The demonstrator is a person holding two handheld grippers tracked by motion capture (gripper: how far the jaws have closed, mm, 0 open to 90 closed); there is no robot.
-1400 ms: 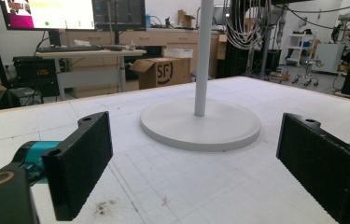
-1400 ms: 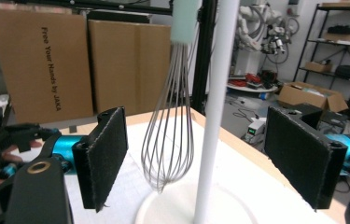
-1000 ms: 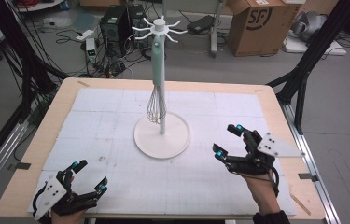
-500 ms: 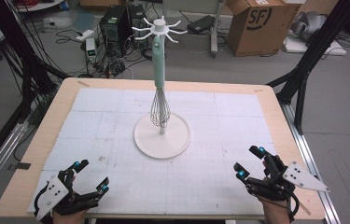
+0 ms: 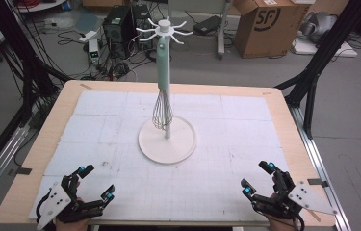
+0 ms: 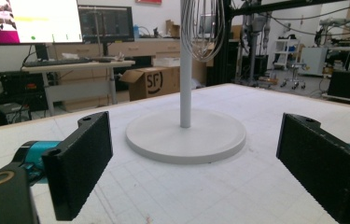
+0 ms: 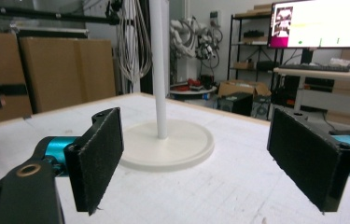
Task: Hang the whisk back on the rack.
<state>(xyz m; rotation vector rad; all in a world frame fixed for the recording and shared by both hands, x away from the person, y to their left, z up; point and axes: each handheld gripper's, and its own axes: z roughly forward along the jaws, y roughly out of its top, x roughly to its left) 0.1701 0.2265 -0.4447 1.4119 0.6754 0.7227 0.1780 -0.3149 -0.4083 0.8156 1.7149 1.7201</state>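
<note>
Wire whisk (image 5: 161,111) hangs on the white stand (image 5: 167,139) untouched; right gripper (image 5: 261,180) has withdrawn to the near edge, jaws apart and empty like the left gripper (image 5: 94,184), suggesting hanging is complete.

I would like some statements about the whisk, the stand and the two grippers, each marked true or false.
1. The whisk hangs from the stand. True.
2. The left gripper holds the whisk. False: it is open and empty, near the table's front edge.
3. The right gripper is open. True.
4. The whisk lies flat on the table. False: it hangs upright beside the pole, its wires above the round base.
5. Both grippers touch the stand. False: both are well apart from it, at the front corners.
</note>
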